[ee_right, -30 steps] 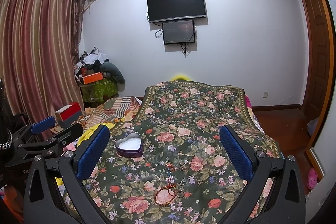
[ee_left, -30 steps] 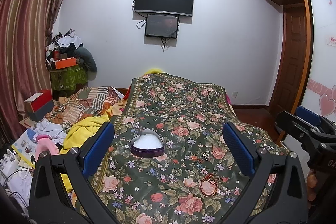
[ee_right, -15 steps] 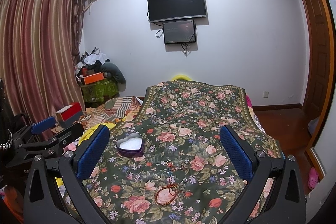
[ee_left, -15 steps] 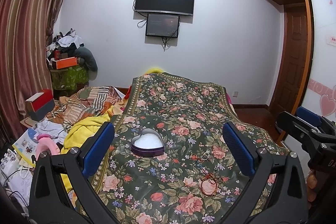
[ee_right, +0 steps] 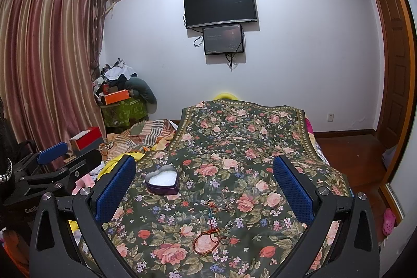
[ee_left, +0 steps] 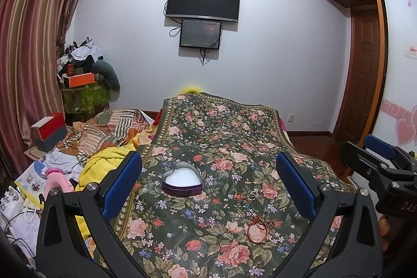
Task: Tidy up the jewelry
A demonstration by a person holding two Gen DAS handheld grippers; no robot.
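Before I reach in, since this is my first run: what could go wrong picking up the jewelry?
1. The red string bracelet and small rings lie on a busy floral bedspread, so they are easy to miss.
2. The bedspread is soft; a claw closing on a ring may pinch cloth too.
3. The heart-shaped tin sits loose on the bedding and could tip if bumped.

left wrist: faces bed [ee_left: 224, 137] lengthwise | right wrist: same, parallel

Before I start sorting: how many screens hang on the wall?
2: a large black TV high on the far wall, and a smaller screen directly beneath it. None seems hidden.
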